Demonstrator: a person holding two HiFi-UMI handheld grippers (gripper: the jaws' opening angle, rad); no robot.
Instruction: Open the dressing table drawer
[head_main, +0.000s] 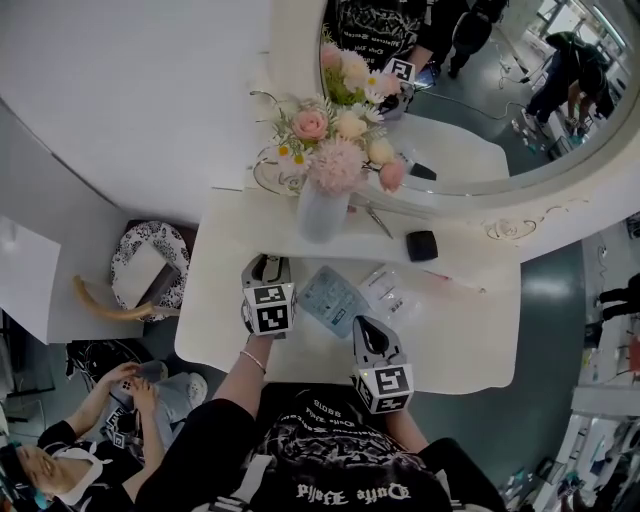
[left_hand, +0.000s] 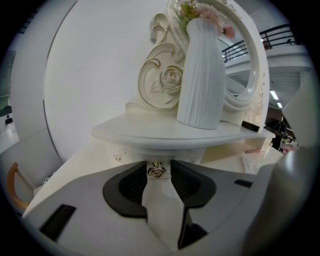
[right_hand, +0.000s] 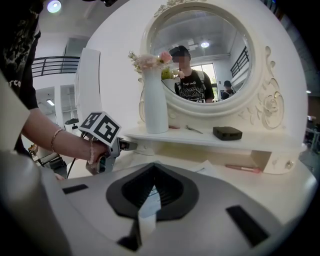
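— Nearest us, our left gripper (left_hand: 157, 169) has its black ribbed pads apart, and the small gold knob (left_hand: 156, 170) stands right between their tips. Are we pressing on it?

— We can't tell; the pads flank it closely. The knob sits on the cream drawer front (left_hand: 131, 156), tucked under the left end of the curved white shelf (left_hand: 145, 134), and the drawer looks closed.

— And above it?

— The white ribbed ceramic vase (left_hand: 202, 75) stands upright on that shelf, holding pink and cream flowers (head_main: 335, 140), in front of the oval white-framed mirror (right_hand: 205, 55).

— Our right gripper (right_hand: 154, 187)?

— Its jaws are together with nothing in them. It hovers over the white tabletop (head_main: 470, 330), near a light-blue flat packet (head_main: 333, 298). A small black box (head_main: 421, 245) lies further right on the shelf.
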